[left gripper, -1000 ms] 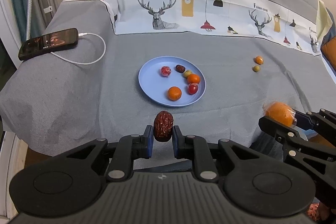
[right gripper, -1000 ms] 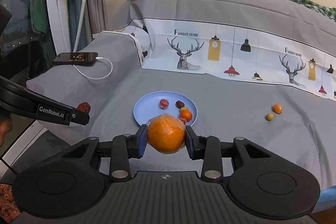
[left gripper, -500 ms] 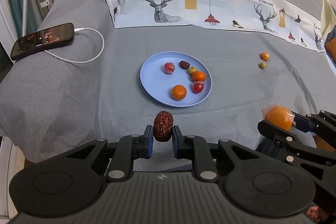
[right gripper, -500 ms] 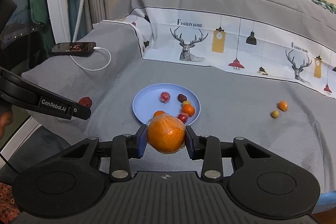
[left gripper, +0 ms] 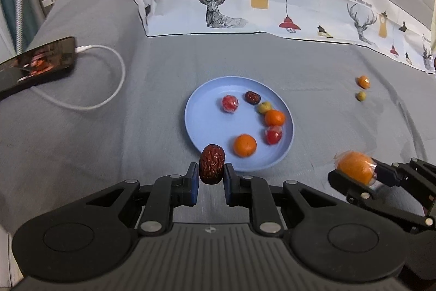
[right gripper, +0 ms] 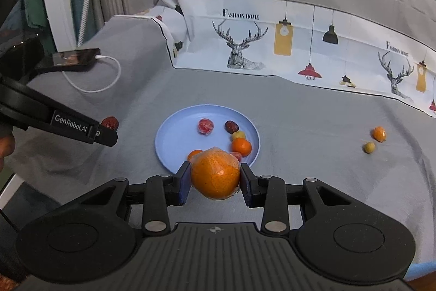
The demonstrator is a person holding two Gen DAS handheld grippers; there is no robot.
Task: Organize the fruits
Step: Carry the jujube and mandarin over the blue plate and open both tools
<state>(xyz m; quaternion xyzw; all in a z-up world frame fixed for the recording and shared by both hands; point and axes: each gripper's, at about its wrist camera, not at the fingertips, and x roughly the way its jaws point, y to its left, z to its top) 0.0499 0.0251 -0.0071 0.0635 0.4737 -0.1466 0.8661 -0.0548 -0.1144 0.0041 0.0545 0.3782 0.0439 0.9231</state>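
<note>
Fruit sat in both tools at that moment. The left hand-held gripper (left gripper: 211, 177) was clenched on a wrinkled red date (left gripper: 212, 164), held upright between its blue pads at the lower middle of the left wrist view, just in front of the near rim of a light blue plate (left gripper: 201, 113). The right hand-held gripper (right gripper: 215, 183) was clamped on a plastic-wrapped orange (right gripper: 215, 173) at the lower centre of its own view, and the same orange showed at the right edge of the left view, off to the side of the plate. On the plate lay six small pieces: a wrapped red fruit (left gripper: 230, 103) and a dark date (left gripper: 251, 97) toward the far side, a small yellow-green fruit (left gripper: 265, 107) touching a small orange (left gripper: 275, 118) along the right side, a red tomato-like fruit (left gripper: 273, 135) just below that, and another small orange (left gripper: 244, 145) near the front rim. Well apart from the plate, toward the right of the frame, a tiny orange fruit (left gripper: 363, 81) and a tiny yellow-green one (left gripper: 361, 96) lay close together on the grey bedcover (left gripper: 109, 143). At the left edge a black phone (left gripper: 35, 64) rested on the cover with a white cable (left gripper: 109, 97) looping out from it. Behind everything ran a white printed cloth (left gripper: 245, 4) with deer heads, hanging lamps and the words "Fashion Home".
</note>
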